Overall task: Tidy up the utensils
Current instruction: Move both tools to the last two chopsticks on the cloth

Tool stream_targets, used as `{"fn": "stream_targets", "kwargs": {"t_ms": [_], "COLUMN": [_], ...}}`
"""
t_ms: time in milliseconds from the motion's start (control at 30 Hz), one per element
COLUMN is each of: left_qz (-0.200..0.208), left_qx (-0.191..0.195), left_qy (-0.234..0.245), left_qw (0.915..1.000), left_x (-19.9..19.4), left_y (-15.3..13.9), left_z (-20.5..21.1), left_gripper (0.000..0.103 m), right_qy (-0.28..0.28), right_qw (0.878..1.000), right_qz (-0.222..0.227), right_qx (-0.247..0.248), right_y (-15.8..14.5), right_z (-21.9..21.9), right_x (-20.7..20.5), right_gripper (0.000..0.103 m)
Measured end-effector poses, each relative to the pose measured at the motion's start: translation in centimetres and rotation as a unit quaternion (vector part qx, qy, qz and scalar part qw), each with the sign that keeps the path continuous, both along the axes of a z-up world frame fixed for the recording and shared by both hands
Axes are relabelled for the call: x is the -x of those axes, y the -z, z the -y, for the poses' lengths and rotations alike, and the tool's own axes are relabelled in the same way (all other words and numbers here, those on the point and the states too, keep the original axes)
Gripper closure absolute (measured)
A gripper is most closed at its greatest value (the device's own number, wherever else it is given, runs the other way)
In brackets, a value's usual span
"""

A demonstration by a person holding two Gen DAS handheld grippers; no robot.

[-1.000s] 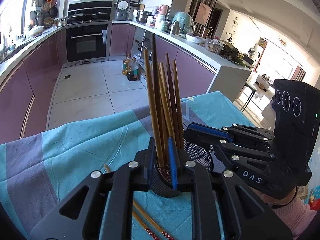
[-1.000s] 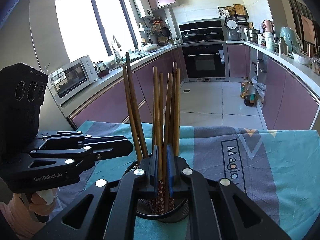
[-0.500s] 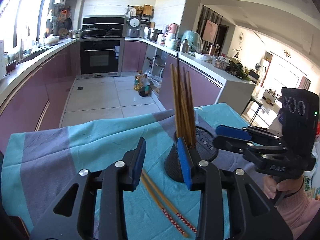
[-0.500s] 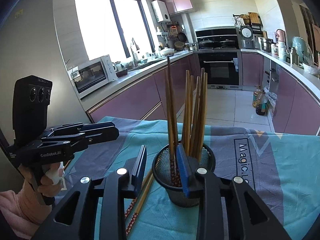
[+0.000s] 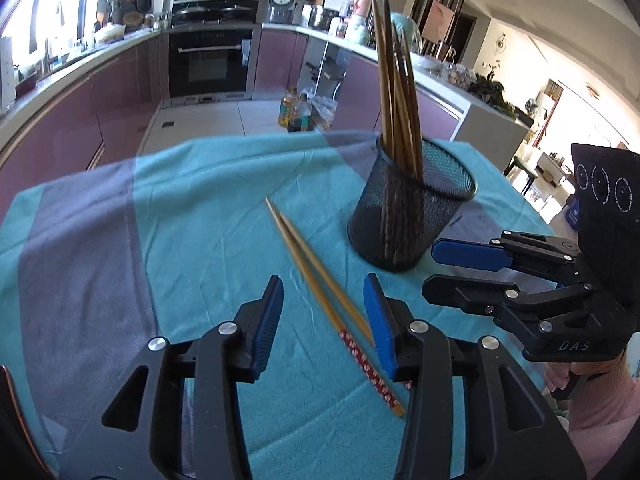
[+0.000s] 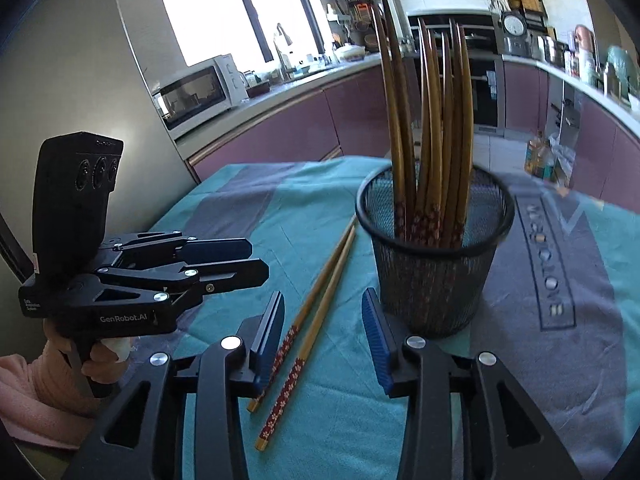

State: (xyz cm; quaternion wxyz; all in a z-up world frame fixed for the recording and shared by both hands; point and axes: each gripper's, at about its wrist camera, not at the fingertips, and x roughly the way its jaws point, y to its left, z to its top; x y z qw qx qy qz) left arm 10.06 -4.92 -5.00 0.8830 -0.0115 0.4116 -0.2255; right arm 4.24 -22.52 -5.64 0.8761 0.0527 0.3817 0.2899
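Observation:
A black mesh cup (image 5: pixel 408 216) stands on the teal cloth and holds several brown chopsticks (image 5: pixel 394 92); it also shows in the right wrist view (image 6: pixel 434 264). Two loose chopsticks (image 5: pixel 320 284) with red patterned ends lie flat on the cloth beside the cup, also seen in the right wrist view (image 6: pixel 316 304). My left gripper (image 5: pixel 324 324) is open and empty, just above the loose pair. My right gripper (image 6: pixel 322 336) is open and empty, over the same pair, left of the cup. In the left wrist view the right gripper (image 5: pixel 468 268) sits at the right of the cup.
The teal and grey cloth (image 5: pixel 192 208) covers the table. Behind it are purple kitchen cabinets (image 5: pixel 100 104), an oven (image 5: pixel 208 60) and oil bottles (image 5: pixel 296 114) on the floor. A microwave (image 6: pixel 196 92) stands on the counter at the left.
Both grippers have opened, let go of the chopsticks in the cup and drawn back. The two loose chopsticks on the cloth now lie between their fingers.

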Motion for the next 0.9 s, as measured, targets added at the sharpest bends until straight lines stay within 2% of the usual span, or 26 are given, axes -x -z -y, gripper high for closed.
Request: {"fn": "stream_targets", "kwargs": {"t_ms": [200, 533, 633, 900], "left_qz": [-0.03, -0.04, -0.04, -0.048], "left_qx": [-0.025, -0.069, -0.072, -0.058], "left_qy": [0.0, -0.005, -0.007, -0.022], "left_qw": [0.9992, 0.9968, 0.9966, 0.9969], "left_x": [-0.9, -1.5, -1.5, -1.0], "left_y": [2.5, 4.5, 4.5, 4.7], "left_z": [1.7, 3.4, 3.6, 2.8], "left_gripper": [0.062, 0.064, 0.073, 0.084], "right_qy": [0.012, 0.013, 0.01, 0.001], "right_qw": [1.0, 0.999, 0.999, 0.999], "right_qz": [-0.019, -0.035, -0.036, -0.032], "right_qx": [0.003, 0.004, 0.006, 0.019], "right_y": [1.5, 3.0, 3.0, 3.2], "right_z": [0.3, 0.5, 0.2, -1.4], "right_x": [0.1, 0.3, 0.1, -0.6], "right_gripper": [0.065, 0.064, 0.064, 0.064]}}
